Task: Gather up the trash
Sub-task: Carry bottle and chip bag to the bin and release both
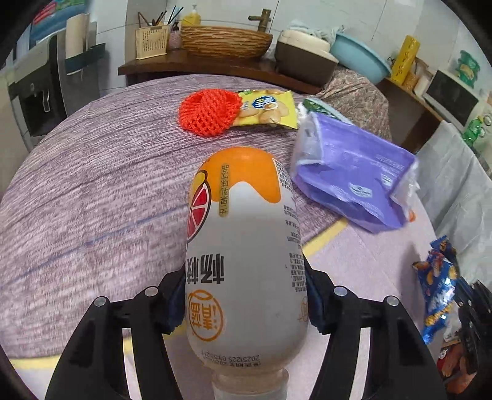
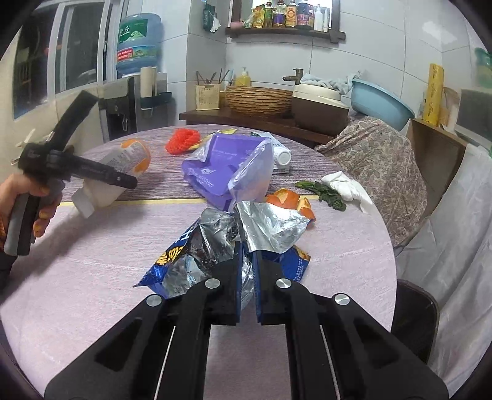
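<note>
Left claw [image 1: 246, 295] gripping stiff, light bottle [image 1: 243, 246] mid-body, centre frame, above surface [image 1: 92, 184]. Right claw [image 2: 247, 264] pinching crinkly, slippery chip bag [image 2: 215, 243], lower centre; holding best at the folded foil edge.

A home kitchen. White tiled walls back a wooden counter [image 2: 246, 118] carrying a woven basket [image 2: 258, 99], a chopstick holder [image 2: 208, 97], a brass tap [image 2: 295, 74] and a blue basin [image 2: 379, 103]; a shelf of condiment bottles [image 2: 286, 15] hangs above. A water dispenser [image 2: 123, 101] with its jug [image 2: 139, 43] stands left; a microwave [image 1: 453, 98] right.
</note>
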Demonstrator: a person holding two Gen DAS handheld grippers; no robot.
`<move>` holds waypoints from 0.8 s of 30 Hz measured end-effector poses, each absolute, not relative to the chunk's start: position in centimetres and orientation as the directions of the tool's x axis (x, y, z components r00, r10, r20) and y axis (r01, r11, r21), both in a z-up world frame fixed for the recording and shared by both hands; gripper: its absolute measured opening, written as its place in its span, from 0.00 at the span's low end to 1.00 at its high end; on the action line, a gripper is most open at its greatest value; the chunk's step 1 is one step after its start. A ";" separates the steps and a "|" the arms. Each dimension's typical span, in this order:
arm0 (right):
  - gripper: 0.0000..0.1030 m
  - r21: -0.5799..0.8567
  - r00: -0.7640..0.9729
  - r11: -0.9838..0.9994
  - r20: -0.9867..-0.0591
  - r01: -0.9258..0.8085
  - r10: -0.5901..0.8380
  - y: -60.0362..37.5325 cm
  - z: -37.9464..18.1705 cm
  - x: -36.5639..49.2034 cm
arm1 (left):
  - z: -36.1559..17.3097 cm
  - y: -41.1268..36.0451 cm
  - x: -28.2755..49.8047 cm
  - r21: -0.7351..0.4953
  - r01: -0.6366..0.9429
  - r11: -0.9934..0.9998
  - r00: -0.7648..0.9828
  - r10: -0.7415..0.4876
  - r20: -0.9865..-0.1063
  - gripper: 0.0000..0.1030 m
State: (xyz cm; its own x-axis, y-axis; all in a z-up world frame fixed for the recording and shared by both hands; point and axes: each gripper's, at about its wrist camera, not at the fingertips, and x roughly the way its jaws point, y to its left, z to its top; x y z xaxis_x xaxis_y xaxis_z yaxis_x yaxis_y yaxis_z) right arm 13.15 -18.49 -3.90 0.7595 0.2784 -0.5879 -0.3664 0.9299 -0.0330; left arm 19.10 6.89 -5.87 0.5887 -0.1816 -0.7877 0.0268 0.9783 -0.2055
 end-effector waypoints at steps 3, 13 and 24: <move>0.07 -0.015 0.757 0.929 -0.584 -0.369 0.291 -18.8 -4.1 12.2 | -5.2 5.6 17.0 -0.225 0.069 0.972 0.597 -0.221 -0.771 0.59; 0.07 0.045 0.786 0.950 -0.550 -0.309 0.281 -23.1 -3.5 9.7 | -1.1 -5.3 13.8 -0.209 0.348 0.914 0.606 -0.390 -0.693 0.59; 0.07 0.063 0.828 0.997 -0.557 -0.040 0.068 -34.9 -4.4 8.2 | -0.3 -17.6 15.6 -0.254 0.549 0.796 0.488 -0.552 -0.676 0.59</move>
State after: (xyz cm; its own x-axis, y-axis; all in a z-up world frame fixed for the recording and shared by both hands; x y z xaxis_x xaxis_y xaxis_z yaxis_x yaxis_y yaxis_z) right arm 8.21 -34.90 -4.38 0.8275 0.0683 -0.5573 -0.0396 0.9972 0.0634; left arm 15.56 -17.62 -0.32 0.4879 -0.5522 -0.6761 0.5487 0.7963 -0.2544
